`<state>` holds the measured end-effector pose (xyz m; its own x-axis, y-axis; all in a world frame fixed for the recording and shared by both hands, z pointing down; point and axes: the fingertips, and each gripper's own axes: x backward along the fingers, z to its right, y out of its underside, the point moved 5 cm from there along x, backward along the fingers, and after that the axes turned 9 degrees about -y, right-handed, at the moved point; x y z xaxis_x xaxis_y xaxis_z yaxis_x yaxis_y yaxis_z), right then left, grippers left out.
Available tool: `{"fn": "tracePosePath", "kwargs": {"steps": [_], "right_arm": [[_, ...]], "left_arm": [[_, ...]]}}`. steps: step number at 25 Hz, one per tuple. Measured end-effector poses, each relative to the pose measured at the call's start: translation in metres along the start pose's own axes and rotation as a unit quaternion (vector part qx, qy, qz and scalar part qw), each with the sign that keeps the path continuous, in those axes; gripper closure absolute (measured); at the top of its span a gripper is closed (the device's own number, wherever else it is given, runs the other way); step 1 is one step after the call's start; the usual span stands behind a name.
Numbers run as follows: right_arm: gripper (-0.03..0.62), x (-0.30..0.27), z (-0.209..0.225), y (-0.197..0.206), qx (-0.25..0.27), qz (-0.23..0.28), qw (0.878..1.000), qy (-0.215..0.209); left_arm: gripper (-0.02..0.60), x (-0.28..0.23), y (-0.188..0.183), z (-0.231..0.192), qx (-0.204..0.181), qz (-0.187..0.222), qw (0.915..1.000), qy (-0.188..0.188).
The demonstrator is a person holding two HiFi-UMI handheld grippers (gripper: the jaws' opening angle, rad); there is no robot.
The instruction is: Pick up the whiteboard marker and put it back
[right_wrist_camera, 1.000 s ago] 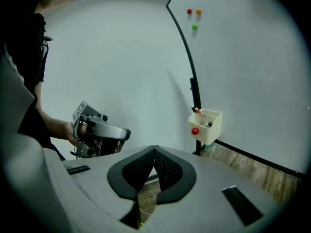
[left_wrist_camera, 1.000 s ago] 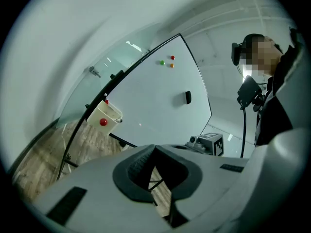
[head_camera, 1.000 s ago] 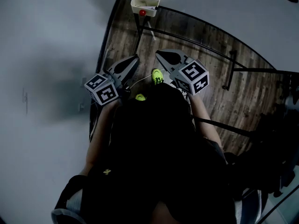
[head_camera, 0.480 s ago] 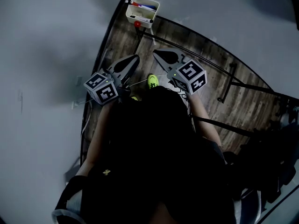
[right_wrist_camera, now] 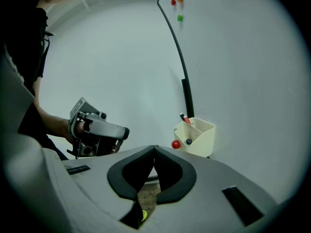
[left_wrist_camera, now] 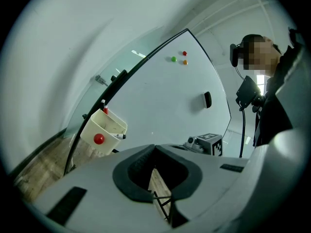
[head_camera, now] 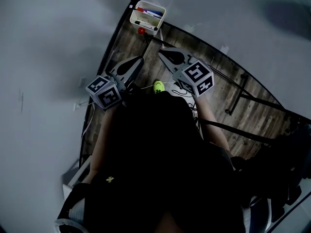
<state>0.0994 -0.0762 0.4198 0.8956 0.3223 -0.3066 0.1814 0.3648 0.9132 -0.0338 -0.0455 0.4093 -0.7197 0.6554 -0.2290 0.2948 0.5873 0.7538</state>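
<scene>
Over the last second the left tongs (head_camera: pixel 138 60) and the right tongs (head_camera: pixel 163 53) are carried forward side by side above the wooden floor (head_camera: pixel 228 98). As a result the cream box (head_camera: pixel 148 17), which is hung on the dark frame of the whiteboard (left_wrist_camera: pixel 165 101), is brought nearer to their tips in the head view. A clear gap is still left between the tips and the box. Both pairs are aimed roughly at it, and the right pair is judged to be slightly the nearer.

No change is seen at the jaws. In each gripper view the jaws are shown pressed together at the tips, with nothing caught between them.

The whiteboard markers (head_camera: pixel 146 23) are found lying inside the box, several together, among them a blue one and a black-capped one. Which of them is meant by the task cannot be told. A red magnet (head_camera: pixel 141 30) is seen stuck to the box's front.

The moment is therefore judged to be an approach: no marker is taken up yet. One pair of jaws has to be parted before anything can be lifted from the box.
</scene>
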Motion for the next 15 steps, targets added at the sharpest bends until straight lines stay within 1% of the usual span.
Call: {"fn": "tracePosePath", "kwargs": {"steps": [5,7,10,15], "right_arm": [[0.591,-0.010,0.011,-0.006,0.020,-0.008,1.000,0.006],[0.564,-0.015,0.017,-0.009,0.026,-0.010,1.000,0.011],[0.543,-0.025,0.025,-0.015,0.031,-0.013,0.999,0.019],[0.508,-0.039,0.043,-0.017,0.028,-0.030,0.998,0.044]], "left_arm": [[0.578,0.000,-0.004,-0.009,0.004,0.004,1.0000,-0.005],[0.578,-0.002,-0.006,-0.015,0.006,0.004,1.0000,-0.005],[0.578,-0.006,-0.012,-0.025,0.009,0.005,0.9999,0.001],[0.578,-0.014,-0.025,-0.042,0.008,-0.006,0.9998,0.015]]}}
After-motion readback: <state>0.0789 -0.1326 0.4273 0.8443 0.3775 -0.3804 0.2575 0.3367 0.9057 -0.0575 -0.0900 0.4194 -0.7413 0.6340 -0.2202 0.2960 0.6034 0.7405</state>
